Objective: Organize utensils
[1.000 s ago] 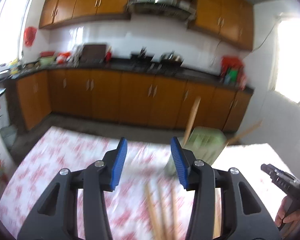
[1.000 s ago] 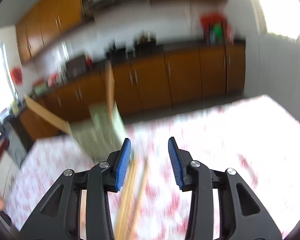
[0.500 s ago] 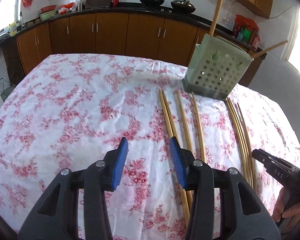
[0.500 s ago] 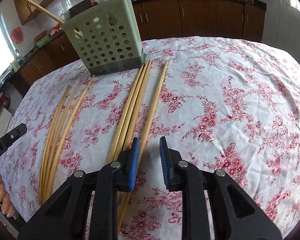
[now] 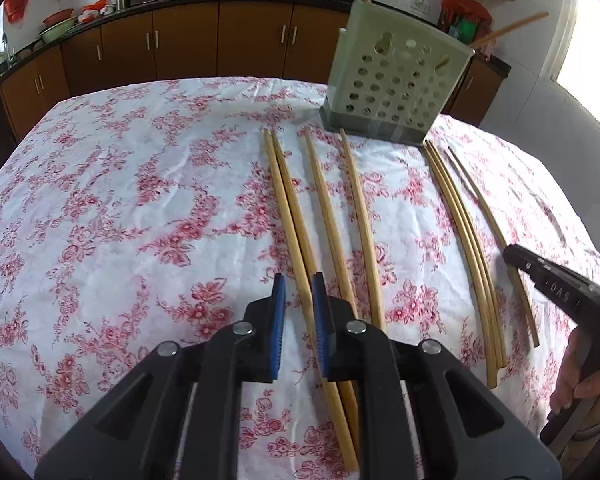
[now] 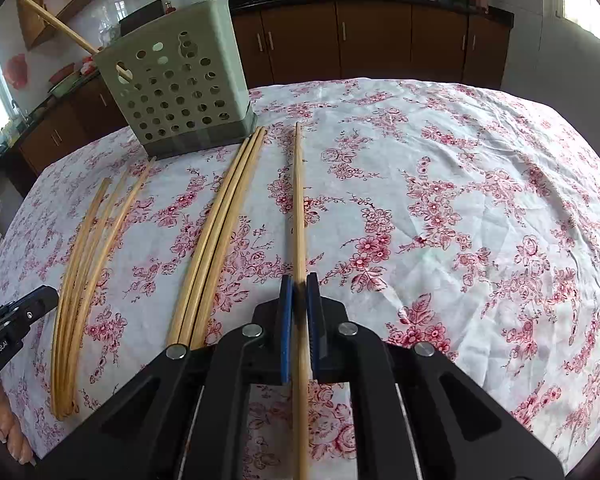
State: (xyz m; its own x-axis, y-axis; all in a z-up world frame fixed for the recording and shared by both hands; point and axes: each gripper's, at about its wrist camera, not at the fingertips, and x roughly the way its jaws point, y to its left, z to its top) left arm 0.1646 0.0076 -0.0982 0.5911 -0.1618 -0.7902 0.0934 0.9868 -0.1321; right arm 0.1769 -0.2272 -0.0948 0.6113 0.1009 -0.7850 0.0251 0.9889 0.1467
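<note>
2 grippers have just closed: the right gripper (image 6: pixel 298 292) clamps 1 chopstick (image 6: pixel 298 200); the left gripper (image 5: pixel 299 296) pinches a chopstick pair (image 5: pixel 288 208) near the perforated holder (image 5: pixel 396 88).

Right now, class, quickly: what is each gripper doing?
Left gripper: jaws just closing around a chopstick on the tablecloth; firm contact cannot be told.
Right gripper: shut on a single chopstick, having just closed.
</note>
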